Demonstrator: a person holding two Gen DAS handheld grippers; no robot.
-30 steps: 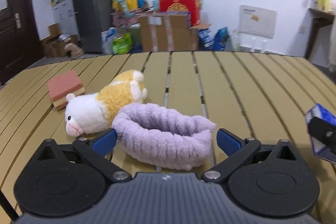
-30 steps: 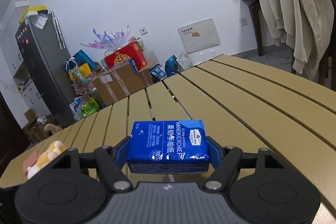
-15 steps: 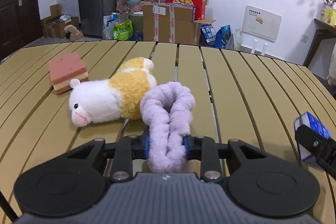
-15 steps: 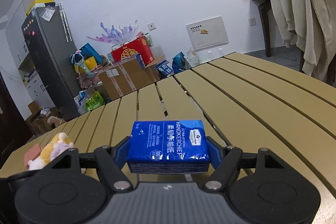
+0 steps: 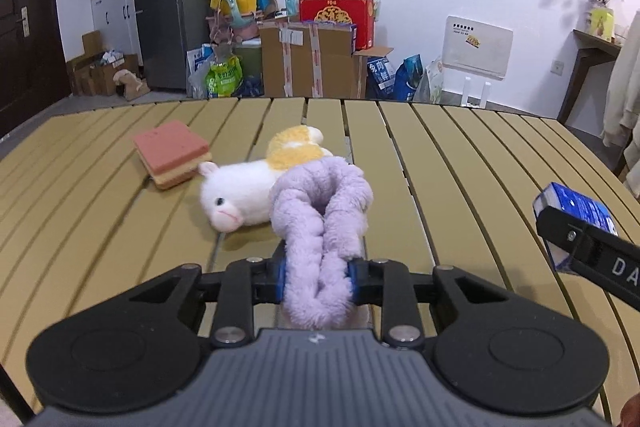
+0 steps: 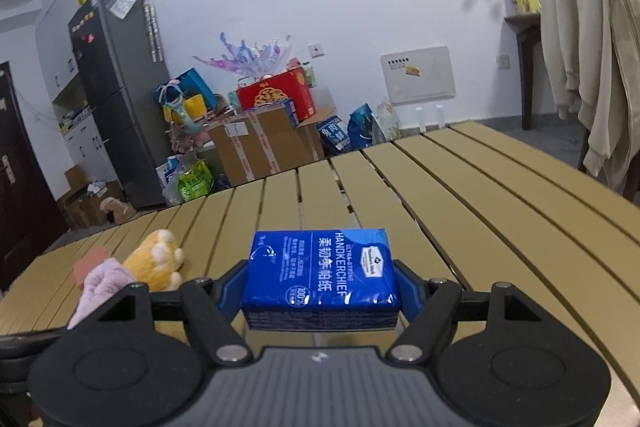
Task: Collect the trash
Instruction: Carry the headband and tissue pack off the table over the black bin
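Observation:
My left gripper [image 5: 316,273] is shut on a fluffy lilac headband [image 5: 322,211], squeezed into a narrow loop and held just above the slatted table [image 5: 460,167]. My right gripper [image 6: 320,287] is shut on a blue handkerchief tissue pack [image 6: 320,273], held above the table. In the left wrist view the pack [image 5: 576,209] and a right finger [image 5: 584,249] show at the right edge. In the right wrist view the headband [image 6: 102,287] shows at lower left.
A white and yellow plush animal [image 5: 256,183] lies on the table just beyond the headband; its paws show in the right wrist view [image 6: 156,259]. A pink and tan sponge block [image 5: 172,153] lies to its left. Boxes and bags [image 5: 316,59] stand past the far edge.
My left gripper has closed on the headband, pinched it narrow and lifted it slightly. My right gripper, still holding the tissue pack, has drifted a little; the plush now shows nearer in its view.

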